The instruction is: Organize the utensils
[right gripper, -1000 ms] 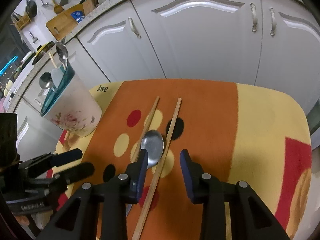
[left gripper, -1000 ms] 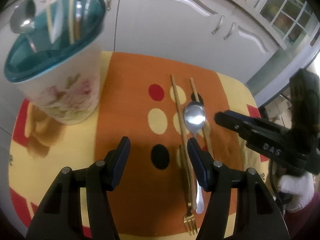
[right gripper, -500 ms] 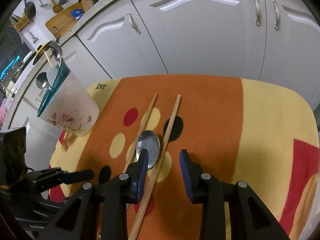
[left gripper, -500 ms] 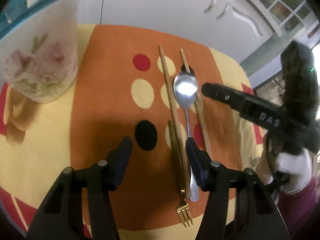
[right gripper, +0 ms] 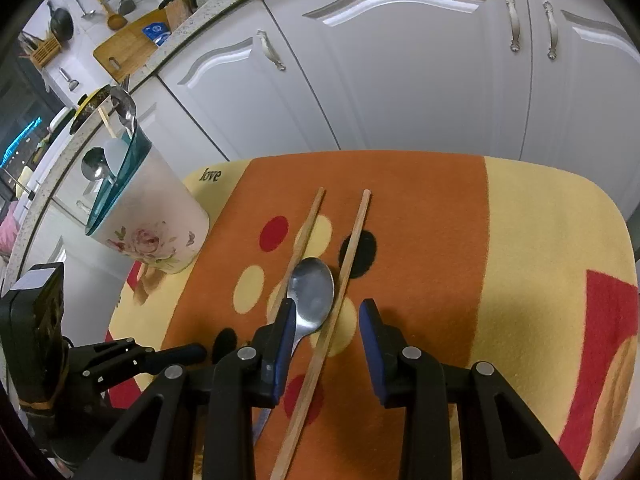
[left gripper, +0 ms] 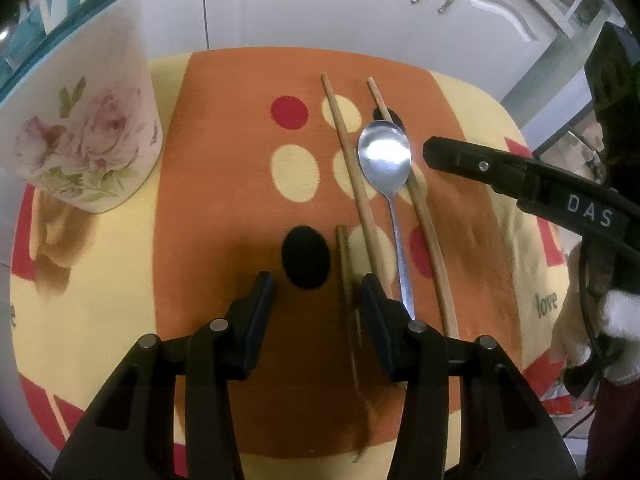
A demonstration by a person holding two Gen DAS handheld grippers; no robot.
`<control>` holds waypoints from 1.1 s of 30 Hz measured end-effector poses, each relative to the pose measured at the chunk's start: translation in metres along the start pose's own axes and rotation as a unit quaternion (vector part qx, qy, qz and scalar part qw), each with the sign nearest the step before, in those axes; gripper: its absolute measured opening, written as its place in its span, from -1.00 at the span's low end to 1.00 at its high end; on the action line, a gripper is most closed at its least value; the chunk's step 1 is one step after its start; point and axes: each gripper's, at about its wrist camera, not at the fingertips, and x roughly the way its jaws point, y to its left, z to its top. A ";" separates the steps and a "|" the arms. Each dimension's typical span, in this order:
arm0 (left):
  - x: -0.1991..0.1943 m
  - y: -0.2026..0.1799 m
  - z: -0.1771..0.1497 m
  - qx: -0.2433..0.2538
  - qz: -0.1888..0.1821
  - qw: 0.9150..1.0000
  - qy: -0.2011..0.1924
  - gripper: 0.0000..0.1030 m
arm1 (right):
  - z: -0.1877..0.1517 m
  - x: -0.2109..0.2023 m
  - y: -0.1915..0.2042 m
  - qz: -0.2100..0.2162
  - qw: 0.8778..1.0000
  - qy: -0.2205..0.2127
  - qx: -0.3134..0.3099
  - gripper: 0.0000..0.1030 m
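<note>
Four utensils left on the mat (left gripper: 120, 312), all lying flat, all thin.

Left wrist view:
- Fork (left gripper: 347, 280) lies centre frame, handle end toward the top, tines at the bottom edge, blurred. Long axis runs nearly straight up-down.
- Left gripper (left gripper: 316, 292) is parted and empty; its jaws have just been narrowing, with the fork shaft between them, hard by the right finger, not pinched.
- Two chopsticks (left gripper: 356, 184) and a spoon (left gripper: 385, 156) lie right of the fork, roughly parallel to it. Spoon bowl sits upper centre, handle running down under the right finger.
- Right gripper (left gripper: 432, 152) pokes in from the right edge, tip just beside the spoon bowl.
- Cup (left gripper: 84, 120), floral with a teal rim, stands at upper left, well apart from the loose pieces.
- Handling guess: fork and spoon are stiff, light, slick metal that sits low on soft pile, so pinch across the shaft mid-length. Chopsticks are lighter, stiff, likely to roll.

Right wrist view:
- Right gripper (right gripper: 328, 340) is part-open and holds nothing. One chopstick (right gripper: 332, 320) and the spoon neck (right gripper: 304, 328) lie between its fingers, untouched.
- Both sticks run from lower centre up toward the cabinets, tilted slightly right.
- Cup (right gripper: 160, 216) at mid-left already holds spoons and a stick upright.
- Left gripper (right gripper: 188, 354) shows at lower left.
</note>
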 end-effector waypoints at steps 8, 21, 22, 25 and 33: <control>0.002 -0.006 0.000 0.022 0.019 1.000 -0.003 -0.48 | 0.004 -0.001 0.007 -0.002 1.000 -0.004 -0.015 -0.38; 0.005 0.014 0.016 -0.018 -0.018 1.000 0.018 -0.60 | 0.028 0.028 0.020 0.018 0.992 0.032 -0.120 -0.38; 0.006 0.013 0.016 -0.018 -0.018 0.999 0.019 -0.61 | 0.028 0.031 0.021 0.018 0.991 0.038 -0.130 -0.38; 0.007 0.012 0.021 -0.017 -0.021 0.999 0.018 -0.61 | 0.030 0.039 0.018 0.024 0.989 0.048 -0.136 -0.38; 0.007 0.019 0.023 -0.020 -0.043 0.999 0.010 -0.85 | 0.020 0.035 0.017 0.048 0.990 0.044 -0.127 -0.96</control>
